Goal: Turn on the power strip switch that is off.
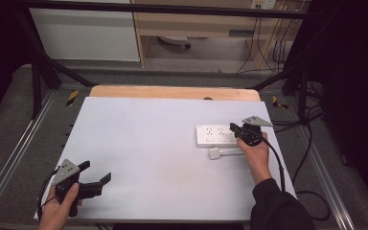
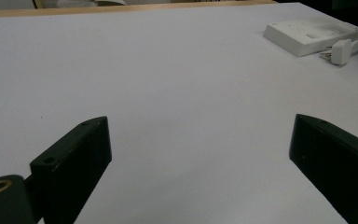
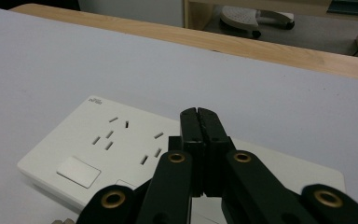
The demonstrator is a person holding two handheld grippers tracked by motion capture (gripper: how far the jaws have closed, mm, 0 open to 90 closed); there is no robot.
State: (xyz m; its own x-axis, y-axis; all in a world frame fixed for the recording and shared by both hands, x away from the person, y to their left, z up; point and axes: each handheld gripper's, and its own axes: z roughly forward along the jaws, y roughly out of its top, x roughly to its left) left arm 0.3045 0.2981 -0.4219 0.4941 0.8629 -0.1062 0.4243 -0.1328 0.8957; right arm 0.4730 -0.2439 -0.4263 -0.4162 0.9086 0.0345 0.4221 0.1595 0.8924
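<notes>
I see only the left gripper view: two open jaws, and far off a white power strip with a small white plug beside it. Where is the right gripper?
Observer: The right gripper is over the power strip, at its right part, in the high view.
Operator: Is it open?
Observer: No, its jaws are pressed together with nothing between them.
Operator: Does the strip have a switch?
Observer: Yes, a flat rocker switch sits below the sockets in the right gripper view.

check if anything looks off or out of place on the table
Nothing stands out. The white power strip lies flat on the table, the white plug rests unplugged beside it, and nothing looks spilled or damaged.
</notes>
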